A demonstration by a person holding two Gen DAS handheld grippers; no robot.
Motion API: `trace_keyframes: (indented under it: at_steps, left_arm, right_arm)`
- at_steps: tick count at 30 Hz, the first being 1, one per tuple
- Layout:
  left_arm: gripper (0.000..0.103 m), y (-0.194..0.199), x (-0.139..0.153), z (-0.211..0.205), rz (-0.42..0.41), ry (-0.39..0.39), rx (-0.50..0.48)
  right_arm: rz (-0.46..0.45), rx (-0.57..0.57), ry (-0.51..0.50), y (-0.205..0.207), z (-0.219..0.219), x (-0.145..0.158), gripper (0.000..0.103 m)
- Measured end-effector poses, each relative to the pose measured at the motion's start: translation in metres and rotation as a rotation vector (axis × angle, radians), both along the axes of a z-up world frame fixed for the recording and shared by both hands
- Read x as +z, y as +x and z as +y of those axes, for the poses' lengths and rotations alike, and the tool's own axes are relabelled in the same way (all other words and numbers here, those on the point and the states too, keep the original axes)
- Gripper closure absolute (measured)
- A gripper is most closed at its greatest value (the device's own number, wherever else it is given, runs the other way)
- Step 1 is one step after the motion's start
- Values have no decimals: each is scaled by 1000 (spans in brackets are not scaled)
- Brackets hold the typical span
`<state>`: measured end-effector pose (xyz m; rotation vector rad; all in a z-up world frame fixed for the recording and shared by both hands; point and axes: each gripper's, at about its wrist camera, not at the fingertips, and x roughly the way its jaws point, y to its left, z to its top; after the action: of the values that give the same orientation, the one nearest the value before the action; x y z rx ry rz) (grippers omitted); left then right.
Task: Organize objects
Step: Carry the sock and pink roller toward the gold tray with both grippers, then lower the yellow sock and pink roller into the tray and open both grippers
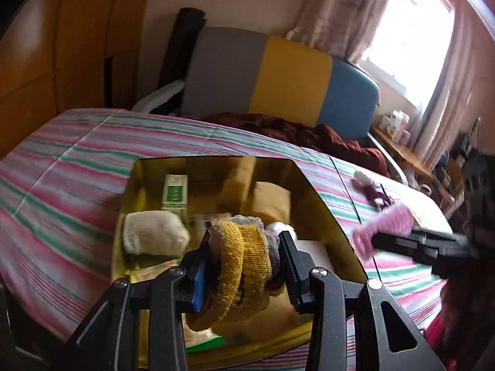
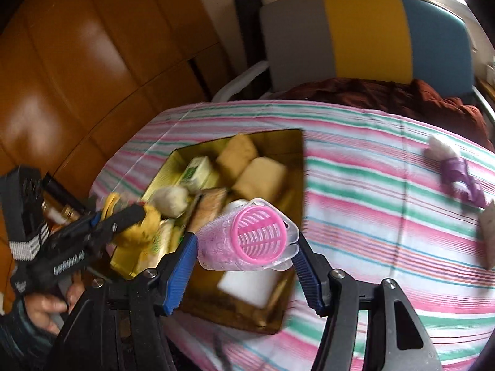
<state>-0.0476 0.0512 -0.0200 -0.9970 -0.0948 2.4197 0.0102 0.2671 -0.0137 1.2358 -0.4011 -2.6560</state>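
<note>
Both grippers carry items above a gold tin box (image 1: pixel 321 191) that sits on a table covered with a striped pink, green and white cloth (image 1: pixel 77 160). The left gripper (image 1: pixel 244 262) is clamped on a mustard-yellow knitted sock bundle (image 1: pixel 244 247) with a grey cuff, held over the near part of the box; the right gripper (image 2: pixel 247 244) is closed on a pink hair roller (image 2: pixel 256 235) in a clear plastic wrap, gripped across its sides with its open end facing the camera, above the box's near right edge. To finish this step well, each item is best lowered until it hangs clearly inside the box walls before the jaws part, the soft sock into a free gap and the light roller set down low so that it does not roll or bounce out; the two grippers are close together over one opening, so releasing one at a time would likely avoid a collision. The box already holds a cream sock bundle (image 1: pixel 154 235), a green-and-white carton (image 1: pixel 174 193), two tan blocks (image 2: pixel 260 176) toward the far side, a white block (image 2: pixel 247 287) near the front, and some flat packets that are too blurred to name. Outside the box, a small purple-and-white object (image 2: pixel 451 167) lies on the cloth well to the right, apparently yet to be collected
</note>
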Motion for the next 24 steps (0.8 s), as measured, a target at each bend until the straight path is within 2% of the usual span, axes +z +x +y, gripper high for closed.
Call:
trace_keyframes:
  at_steps: [8,15,17,18,20,24]
  left_arm:
    - [62,-10,-8,-26,-62,69,33]
    - [61,-18,-12,-22,-64,61,43]
    - [56,-22,-16,-21,-74,54,48]
    - [49,-24,-18,-20,-84,51,56]
    - [43,-27,-20,-22,-88,51,71]
    - [36,-26,-21,-25,-72,37,89]
  right_arm:
    - [-43,112,29,-7,-53,-18,41]
    - [-71,141,73,-8,-71,-29,39]
    - [-88,143,79,-11,-71,-34,38]
    - [-98,140,81,-12,-71,-36,36]
    - [-115,129,80,-13,-71,-41,33]
    - [-125,118,64,-13,-70,-44,25]
